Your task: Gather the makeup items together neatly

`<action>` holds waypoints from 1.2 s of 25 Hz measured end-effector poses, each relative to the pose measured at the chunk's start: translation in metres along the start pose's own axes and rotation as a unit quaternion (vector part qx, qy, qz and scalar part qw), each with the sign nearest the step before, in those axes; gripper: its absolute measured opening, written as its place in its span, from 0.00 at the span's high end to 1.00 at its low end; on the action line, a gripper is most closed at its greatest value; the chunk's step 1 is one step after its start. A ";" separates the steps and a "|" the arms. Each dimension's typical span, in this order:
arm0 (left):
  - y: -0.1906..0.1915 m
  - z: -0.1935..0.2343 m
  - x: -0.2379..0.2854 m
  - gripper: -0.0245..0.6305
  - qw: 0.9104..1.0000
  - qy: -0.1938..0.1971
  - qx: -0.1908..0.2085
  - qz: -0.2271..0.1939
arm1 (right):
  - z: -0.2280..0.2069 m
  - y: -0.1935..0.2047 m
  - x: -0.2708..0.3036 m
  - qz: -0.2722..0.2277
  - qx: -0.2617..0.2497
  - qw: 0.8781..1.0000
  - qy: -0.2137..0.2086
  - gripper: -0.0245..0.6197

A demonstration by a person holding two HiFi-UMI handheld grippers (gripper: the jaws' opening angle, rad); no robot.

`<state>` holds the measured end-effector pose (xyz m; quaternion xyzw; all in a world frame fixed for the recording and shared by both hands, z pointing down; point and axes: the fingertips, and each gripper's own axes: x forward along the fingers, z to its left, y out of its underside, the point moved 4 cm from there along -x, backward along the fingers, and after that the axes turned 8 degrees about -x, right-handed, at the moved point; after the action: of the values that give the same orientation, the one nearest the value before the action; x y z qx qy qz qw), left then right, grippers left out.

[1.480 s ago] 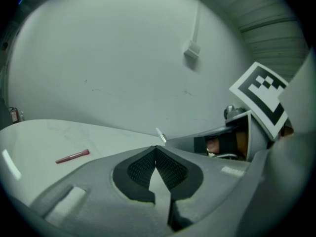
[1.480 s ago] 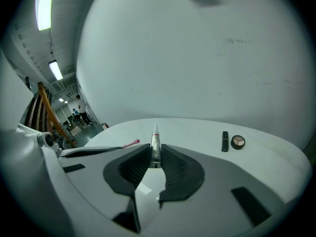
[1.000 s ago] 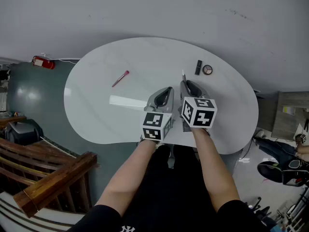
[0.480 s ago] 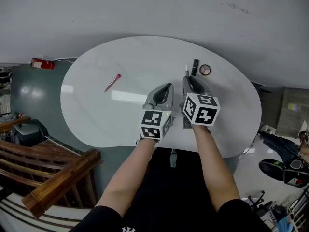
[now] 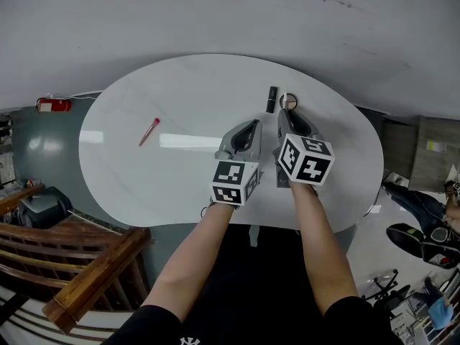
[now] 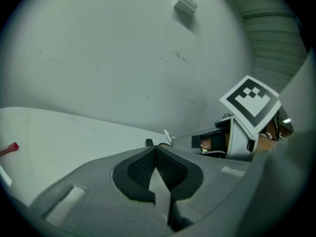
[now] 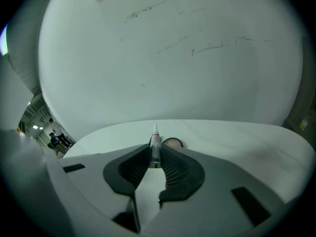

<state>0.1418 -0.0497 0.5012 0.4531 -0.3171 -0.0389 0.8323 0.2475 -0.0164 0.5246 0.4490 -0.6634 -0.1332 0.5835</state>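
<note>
Gathering is under way on a white table [image 5: 122, 171]. At far left a pink stick [image 5: 149, 131] lies alone, well apart from everything else. The left gripper [image 5: 251, 125] hovers near mid-table, its jaws pressed together on nothing. Just beyond it to the right lie a black stick [image 5: 272, 99] and, beside it, a round compact [image 5: 288, 101], apparently the collecting spot. The right gripper [image 5: 286, 113] is clamped on a thin tube [image 7: 155, 149], gripped low on its body, with the white tip poking out past the jaws toward the compact. The step in hand looks to be delivering this tube. Next it would need lowering beside the pair and the jaws parting, and after that comes a long reach left for the pink stick.
</note>
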 end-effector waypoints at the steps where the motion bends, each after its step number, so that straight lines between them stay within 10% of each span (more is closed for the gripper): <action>1: -0.005 -0.004 0.005 0.95 1.000 0.002 -0.001 0.001 | -0.005 -0.006 -0.001 0.001 0.001 1.000 0.003 0.84; 30: -0.005 -0.006 0.031 0.95 0.999 -0.014 -0.001 0.033 | -0.067 0.010 0.017 0.054 0.072 0.993 0.076 0.84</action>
<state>0.1714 -0.0588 0.5104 0.4413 -0.3434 -0.0177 0.8289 0.3043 -0.0007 0.5617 0.4622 -0.6481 -0.0184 0.6049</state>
